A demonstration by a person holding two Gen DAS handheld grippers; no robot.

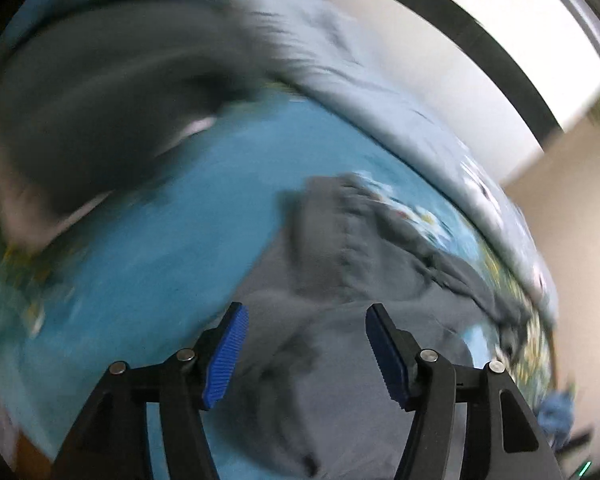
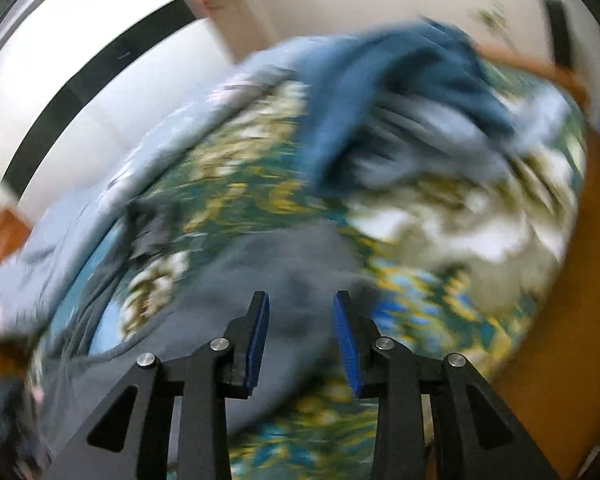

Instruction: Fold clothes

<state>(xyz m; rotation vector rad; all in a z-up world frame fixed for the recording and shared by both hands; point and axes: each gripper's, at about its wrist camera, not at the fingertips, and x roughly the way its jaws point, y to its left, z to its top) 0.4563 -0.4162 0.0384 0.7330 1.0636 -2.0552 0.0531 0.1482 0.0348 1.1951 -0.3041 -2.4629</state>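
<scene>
Below both grippers lies a grey garment (image 1: 340, 360), spread on a bed with a blue flowered sheet (image 1: 160, 220). Left gripper (image 1: 302, 354) has its jaws wide apart with nothing pressed between them, the grey cloth lying beneath; right gripper (image 2: 301, 338) has its jaws narrower but also apart, over the same garment (image 2: 280, 280). Farther off, a blue garment (image 2: 380, 92) sits crumpled; both views are blurred.
</scene>
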